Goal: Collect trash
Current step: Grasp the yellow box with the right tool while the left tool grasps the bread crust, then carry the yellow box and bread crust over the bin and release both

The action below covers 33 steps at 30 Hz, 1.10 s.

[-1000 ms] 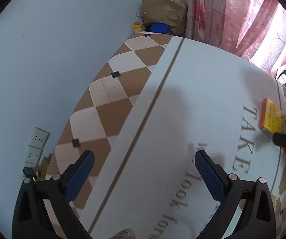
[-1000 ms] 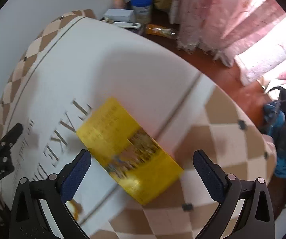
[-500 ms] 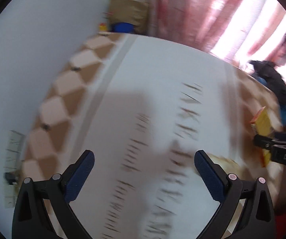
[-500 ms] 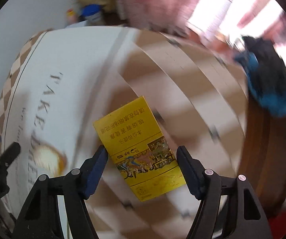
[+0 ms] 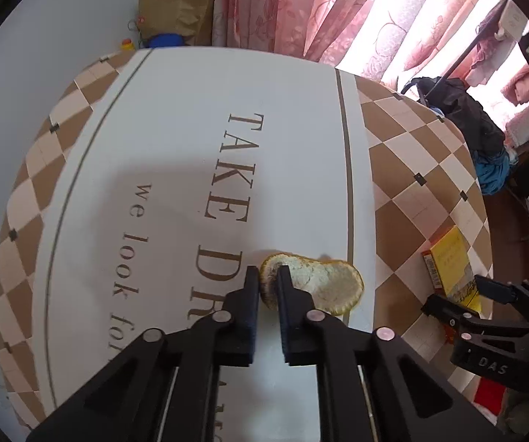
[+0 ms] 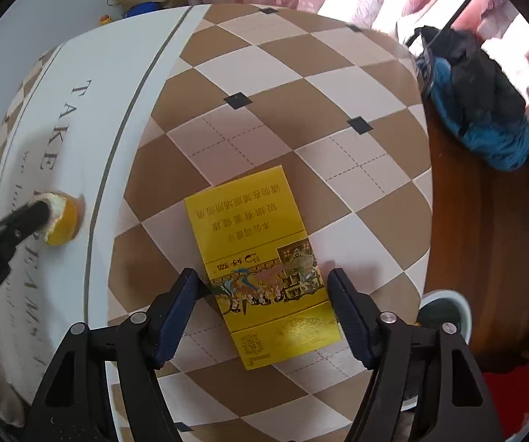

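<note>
A curled orange peel (image 5: pixel 323 287) lies on the white lettered centre of the tablecloth (image 5: pixel 176 140). My left gripper (image 5: pixel 267 280) is shut on the peel's near rim; in the right wrist view the left gripper (image 6: pixel 41 211) shows at the left edge, pinching the same orange peel (image 6: pixel 63 221). A flat yellow printed box (image 6: pixel 253 235) lies on the brown-and-cream chequered border. My right gripper (image 6: pixel 262 276) is open, with one finger on each side of the box's near half, close to its edges. The yellow box (image 5: pixel 450 261) and the right gripper (image 5: pixel 455 294) also show in the left wrist view.
A black and blue bag (image 6: pixel 474 103) sits past the table's right edge on the wooden floor. A round white-rimmed container (image 6: pixel 444 307) stands low beside the right finger. A brown paper bag (image 5: pixel 176 11) and pink curtains (image 5: pixel 282 3) are behind the table.
My left gripper swung right across the cloth and shut on the orange peel. My right gripper came lower over the yellow box, its fingers narrowed to straddle it.
</note>
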Motion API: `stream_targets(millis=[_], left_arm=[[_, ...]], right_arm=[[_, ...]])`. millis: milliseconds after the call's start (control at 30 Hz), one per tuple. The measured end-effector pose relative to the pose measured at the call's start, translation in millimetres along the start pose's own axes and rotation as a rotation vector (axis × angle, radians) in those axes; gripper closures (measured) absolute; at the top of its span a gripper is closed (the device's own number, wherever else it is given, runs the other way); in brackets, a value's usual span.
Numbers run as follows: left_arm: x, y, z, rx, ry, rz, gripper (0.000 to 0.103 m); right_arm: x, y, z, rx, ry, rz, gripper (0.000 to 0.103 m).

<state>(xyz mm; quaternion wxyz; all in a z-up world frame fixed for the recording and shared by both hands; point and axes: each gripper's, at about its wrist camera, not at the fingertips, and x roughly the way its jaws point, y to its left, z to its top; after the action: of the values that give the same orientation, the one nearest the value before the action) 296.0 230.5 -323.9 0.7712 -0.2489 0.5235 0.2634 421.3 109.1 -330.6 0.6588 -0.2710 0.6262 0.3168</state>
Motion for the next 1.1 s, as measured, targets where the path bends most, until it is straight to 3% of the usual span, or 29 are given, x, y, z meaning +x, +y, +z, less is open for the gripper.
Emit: stream_targets(millis=[33,300,600,867,1100], left_arm=[[-3.0,-0.4,-1.2,0.008,-0.008,0.025,0.099],[-47.4,3.1,-16.5,0.017,-0.097,0.093,0.099],[-132.2,-22.4,-48.1,0.062,-0.221,0.081,0.099],[-206.4,-86.1,-74.7,0.162,-0.312,-0.017,0.099],[-219.0,-178.0,-94.5,0.271,-0.303,-0.142,0.099]], right_arm=[[-3.1,1.8,-2.2,0.002,-0.005,-0.002,0.039],[-34.0,3.3,-22.8,0.051,-0.079,0.025,0.04],[-129.8,-18.6,-74.6,0.17,-0.264,0.095,0.04],[-207.5,-92.1,-137.3,0.301,-0.386,0.138,0.04],[-238.3,-192.1,-204.0,0.443,-0.425,0.112,0.04]])
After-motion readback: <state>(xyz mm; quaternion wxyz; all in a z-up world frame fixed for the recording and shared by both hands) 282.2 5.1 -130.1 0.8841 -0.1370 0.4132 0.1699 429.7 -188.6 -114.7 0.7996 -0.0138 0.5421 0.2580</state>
